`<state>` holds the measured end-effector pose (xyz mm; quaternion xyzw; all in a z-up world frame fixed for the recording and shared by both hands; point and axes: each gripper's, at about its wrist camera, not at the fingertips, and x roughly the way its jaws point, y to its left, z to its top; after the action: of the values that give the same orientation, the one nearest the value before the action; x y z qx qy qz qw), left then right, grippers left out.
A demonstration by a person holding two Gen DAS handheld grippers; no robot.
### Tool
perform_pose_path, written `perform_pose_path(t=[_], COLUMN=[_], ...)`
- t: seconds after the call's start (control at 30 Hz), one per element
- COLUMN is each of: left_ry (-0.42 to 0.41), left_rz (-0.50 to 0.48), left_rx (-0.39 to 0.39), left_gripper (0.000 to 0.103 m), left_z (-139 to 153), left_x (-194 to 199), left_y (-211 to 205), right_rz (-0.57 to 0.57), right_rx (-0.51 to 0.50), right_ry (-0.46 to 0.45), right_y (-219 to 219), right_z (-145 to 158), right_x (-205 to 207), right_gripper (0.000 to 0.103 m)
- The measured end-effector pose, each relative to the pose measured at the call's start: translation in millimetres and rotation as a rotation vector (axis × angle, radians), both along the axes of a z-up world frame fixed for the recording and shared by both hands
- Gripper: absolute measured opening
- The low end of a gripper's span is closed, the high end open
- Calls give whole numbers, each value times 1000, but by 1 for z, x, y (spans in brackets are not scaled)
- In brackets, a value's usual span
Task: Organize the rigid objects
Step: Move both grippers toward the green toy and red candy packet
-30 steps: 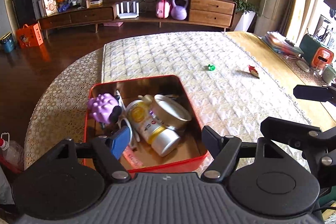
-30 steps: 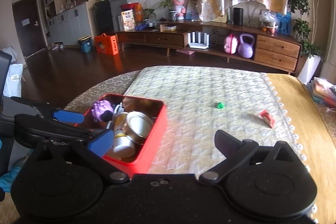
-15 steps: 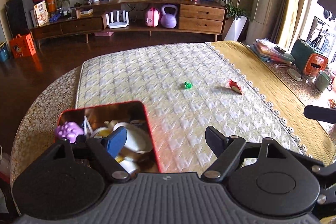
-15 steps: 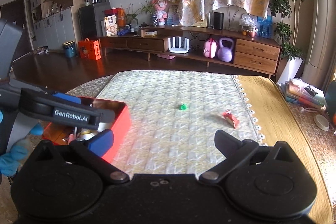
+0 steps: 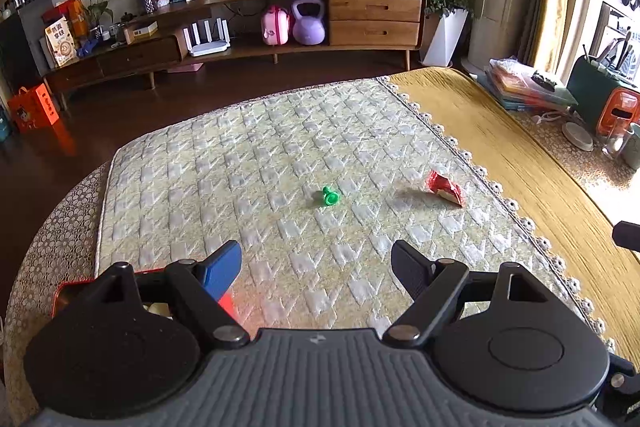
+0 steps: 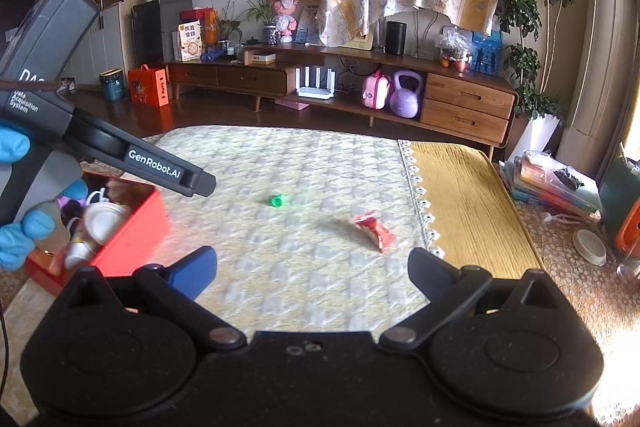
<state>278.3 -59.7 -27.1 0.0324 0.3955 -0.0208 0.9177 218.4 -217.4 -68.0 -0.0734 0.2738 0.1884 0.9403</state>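
Note:
A small green cap-like piece (image 5: 330, 196) lies on the quilted mat, also in the right wrist view (image 6: 277, 201). A red wrapped packet (image 5: 445, 183) lies to its right near the mat's lace edge, also in the right wrist view (image 6: 374, 225). A red box (image 6: 120, 247) at the left holds a white cup, a bottle and a purple toy; only its rim (image 5: 66, 287) shows in the left wrist view. My left gripper (image 5: 318, 267) is open and empty, short of the green piece. My right gripper (image 6: 312, 269) is open and empty, short of the packet.
The quilted mat (image 5: 260, 163) covers a table with a yellow runner (image 5: 520, 163) on the right. Books, a cup and an orange container (image 5: 618, 113) stand at the far right. The left gripper's body (image 6: 100, 147) reaches over the red box. A wooden sideboard stands behind.
Both grippers have moved right and forward, away from the red box and toward the green piece and the red packet. Both stay open and empty.

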Motion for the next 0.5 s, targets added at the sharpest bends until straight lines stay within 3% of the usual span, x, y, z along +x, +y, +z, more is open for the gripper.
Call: perform_pose_path(t=[0.3,0.5], left_ry=[54,101], left_rz=[35,55], left_rx=[-4,-71], left_gripper=[82,82], left_z=[-31,-46], left_x=[67,110], left_y=[-9,-8], right_rz=[12,37], right_rx=[-18,-32], right_ry=[38,63], right_y=[-20,-23], right_z=[-24,-45], right_x=[65,102], right_gripper=[92,88])
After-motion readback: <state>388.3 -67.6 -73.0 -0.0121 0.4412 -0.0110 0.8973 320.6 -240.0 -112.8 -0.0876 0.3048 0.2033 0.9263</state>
